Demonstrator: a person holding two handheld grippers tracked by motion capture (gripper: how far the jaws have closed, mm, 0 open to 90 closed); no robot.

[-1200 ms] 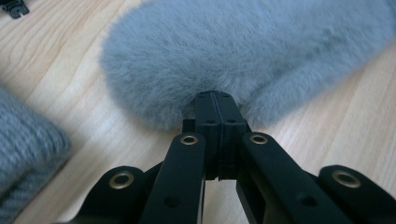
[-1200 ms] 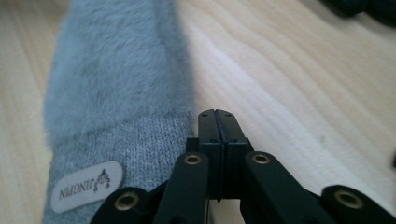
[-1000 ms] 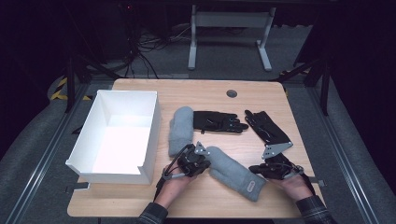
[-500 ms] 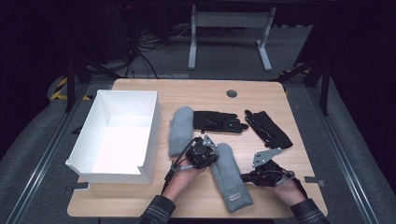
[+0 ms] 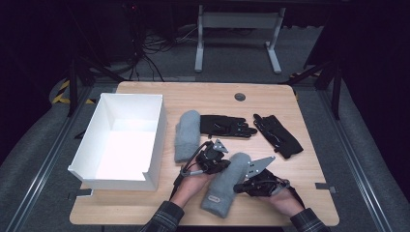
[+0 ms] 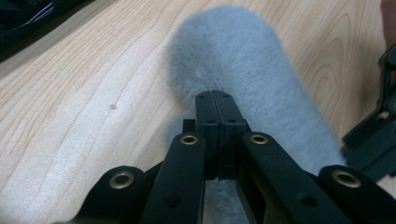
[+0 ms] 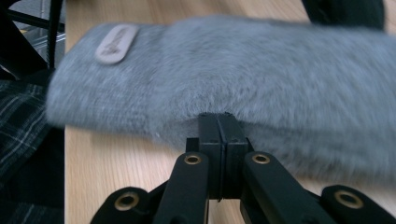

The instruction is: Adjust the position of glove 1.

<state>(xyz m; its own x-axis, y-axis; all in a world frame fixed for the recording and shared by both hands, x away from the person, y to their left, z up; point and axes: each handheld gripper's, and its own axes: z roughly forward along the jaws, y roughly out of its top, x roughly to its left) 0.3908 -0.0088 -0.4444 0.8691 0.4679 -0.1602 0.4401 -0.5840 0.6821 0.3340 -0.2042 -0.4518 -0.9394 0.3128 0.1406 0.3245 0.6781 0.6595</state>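
Note:
A grey fleece mitten [image 5: 222,186] lies near the front edge of the wooden table [image 5: 193,94], its labelled cuff toward the person. My left gripper [image 5: 226,164] is shut, its tips pinching the edge of the mitten's rounded end [image 6: 233,51]. The left gripper's jaws [image 6: 213,95] stand pressed together against the fur. My right gripper [image 5: 238,187] is shut on the mitten's long side [image 7: 261,60], with the fur bunched at the closed tips [image 7: 217,116]. A second grey mitten [image 5: 187,135] lies just behind, beside the box.
A white open box [image 5: 157,140] stands on the table's left half. Two black gloves [image 5: 227,126] [image 5: 278,135] lie behind the grippers at centre right. A round grommet [image 5: 240,96] sits near the back edge. The right gripper view has a plaid sleeve [image 7: 18,140] at its left.
The mitten has swung from a diagonal lie to nearly lengthwise, its cuff end carried left and toward the person with the right gripper. The left gripper barely shifted.

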